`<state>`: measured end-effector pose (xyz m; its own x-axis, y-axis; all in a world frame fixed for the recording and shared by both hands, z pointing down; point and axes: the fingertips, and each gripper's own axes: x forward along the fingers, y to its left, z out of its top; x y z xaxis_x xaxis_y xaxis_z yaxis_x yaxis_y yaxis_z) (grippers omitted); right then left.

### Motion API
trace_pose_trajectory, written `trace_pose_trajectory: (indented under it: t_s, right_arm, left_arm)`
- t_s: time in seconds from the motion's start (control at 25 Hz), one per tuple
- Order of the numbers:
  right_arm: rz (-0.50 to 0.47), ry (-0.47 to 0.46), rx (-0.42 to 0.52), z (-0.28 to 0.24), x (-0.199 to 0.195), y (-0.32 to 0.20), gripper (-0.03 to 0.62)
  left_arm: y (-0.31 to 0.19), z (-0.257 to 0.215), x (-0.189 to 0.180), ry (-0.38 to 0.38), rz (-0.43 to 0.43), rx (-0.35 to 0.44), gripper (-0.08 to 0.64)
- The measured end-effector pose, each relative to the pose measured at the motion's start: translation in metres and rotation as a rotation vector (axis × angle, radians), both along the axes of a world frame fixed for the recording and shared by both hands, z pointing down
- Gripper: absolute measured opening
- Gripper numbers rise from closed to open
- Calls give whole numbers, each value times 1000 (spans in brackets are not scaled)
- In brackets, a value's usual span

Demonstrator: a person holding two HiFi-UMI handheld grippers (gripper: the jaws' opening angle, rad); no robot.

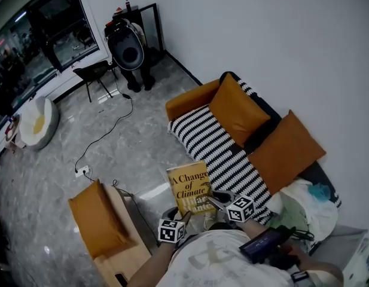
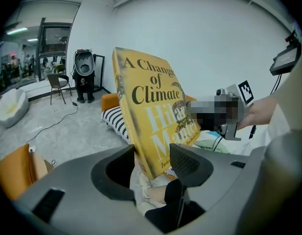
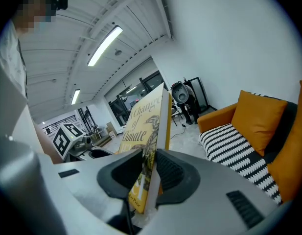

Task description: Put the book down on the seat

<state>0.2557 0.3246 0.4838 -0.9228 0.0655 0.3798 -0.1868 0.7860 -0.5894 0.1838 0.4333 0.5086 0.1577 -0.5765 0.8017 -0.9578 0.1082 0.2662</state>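
A yellow book titled "A Change of Climate" hangs upright in the air, in front of the sofa's black-and-white striped seat. My right gripper is shut on the book's right edge; in the right gripper view the book stands edge-on, pinched between the two pads of the right gripper. My left gripper is below the book. In the left gripper view its jaws stand wide apart, and the book's lower corner dips into the gap of the left gripper. The right gripper shows beyond the book.
Two orange cushions lean on the sofa back, and a white bag lies at its near end. A wooden chair with an orange cushion stands at lower left. A cable crosses the grey floor; a black machine stands by the far wall.
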Motion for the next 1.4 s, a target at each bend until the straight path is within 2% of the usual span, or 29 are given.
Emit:
trace_pose_trajectory:
  t_s: [0.32,0.68,1.0,1.4]
  right_arm:
    - [-10,-20,-15,20,-12,-55,98]
    - [26,-22,-25,12,-27,-82,98]
    - [9,-58,-26,24,-49,-157,98]
    - [8,-70,-22,25,-57,-170,98]
  left_arm:
    - [-54,16,-12,-8,1,-21,235]
    - [-84,1,-33,-38,51,-23,232]
    - [-155,12,-51,-65,42,-35,225]
    - [-169,11,-60,-84,48,-39,225]
